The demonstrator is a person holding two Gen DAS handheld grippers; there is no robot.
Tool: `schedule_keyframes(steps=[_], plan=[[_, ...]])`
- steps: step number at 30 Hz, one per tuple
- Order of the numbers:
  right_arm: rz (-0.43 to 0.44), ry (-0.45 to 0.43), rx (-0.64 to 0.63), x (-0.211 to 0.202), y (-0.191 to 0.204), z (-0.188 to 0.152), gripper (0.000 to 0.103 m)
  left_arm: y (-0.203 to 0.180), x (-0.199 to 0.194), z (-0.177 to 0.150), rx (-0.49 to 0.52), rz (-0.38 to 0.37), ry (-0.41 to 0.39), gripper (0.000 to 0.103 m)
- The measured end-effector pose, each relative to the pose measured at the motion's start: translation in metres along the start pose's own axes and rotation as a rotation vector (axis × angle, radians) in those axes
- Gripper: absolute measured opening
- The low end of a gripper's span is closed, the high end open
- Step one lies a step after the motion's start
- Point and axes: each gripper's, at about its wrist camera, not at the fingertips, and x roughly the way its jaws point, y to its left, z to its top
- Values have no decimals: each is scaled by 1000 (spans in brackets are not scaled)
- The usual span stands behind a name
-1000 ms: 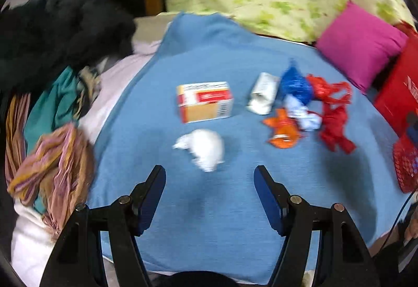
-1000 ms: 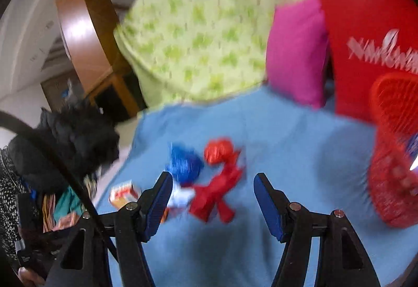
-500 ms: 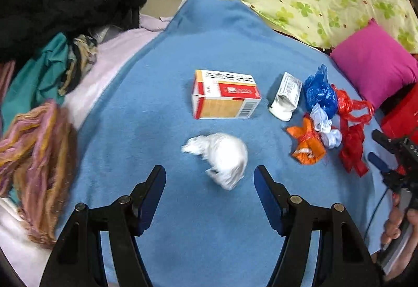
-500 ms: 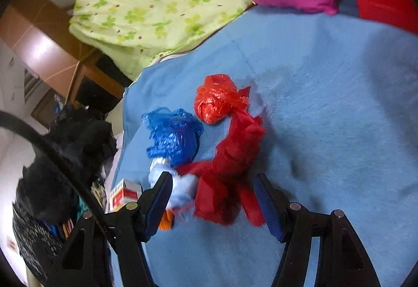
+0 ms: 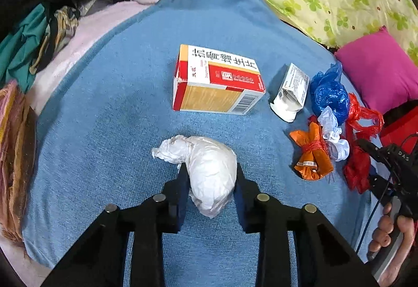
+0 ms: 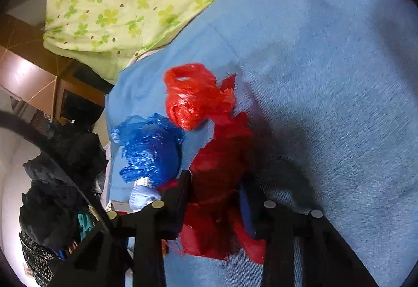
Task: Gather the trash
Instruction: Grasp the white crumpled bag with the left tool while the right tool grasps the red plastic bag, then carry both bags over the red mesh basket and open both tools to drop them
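- The left hand-held gripper (image 5: 210, 177) has its two fingers pressed against the flanks of the white crumpled bag (image 5: 206, 169). I judge it clamped on that bag, or all but.
- The white crumpled bag lies on the blue blanket (image 5: 109, 109), directly between the left fingers. Its long axis runs roughly along the fingers, and its twisted tail sticks out ahead and to the left of the left fingertip.
- Ahead of the left hand-held gripper lies the red-and-white carton (image 5: 216, 80). Further ahead and to the right are a small white packet (image 5: 291, 91), a blue bag (image 5: 330, 93), an orange bundle (image 5: 312, 156) and a white scrap (image 5: 333, 135).
- The right hand-held gripper (image 6: 215, 182) straddles the dark red bag (image 6: 216, 177). The bag fills the gap between the fingers, which look closed in on it, though blur keeps the contact from being sure.
- The dark red bag's long axis runs along the right fingers. A brighter red knotted bag (image 6: 194, 96) sits just ahead of it, and the blue bag (image 6: 150, 148) lies ahead and to the left.
- Each piece lies nearest its own hand, so the coming move is likely a straight lift on both sides.
- The thin plastic may slip or trail a loose end over its neighbours.
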Motion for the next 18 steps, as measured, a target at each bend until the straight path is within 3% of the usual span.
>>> schedule_keyframes(steps=[8, 18], plan=[[23, -111, -145, -60, 15, -4, 35, -31, -32, -9, 62, -52, -41, 28], [56, -360, -270, -171, 4, -14, 35, -117, -101, -26, 257, -189, -135, 28]])
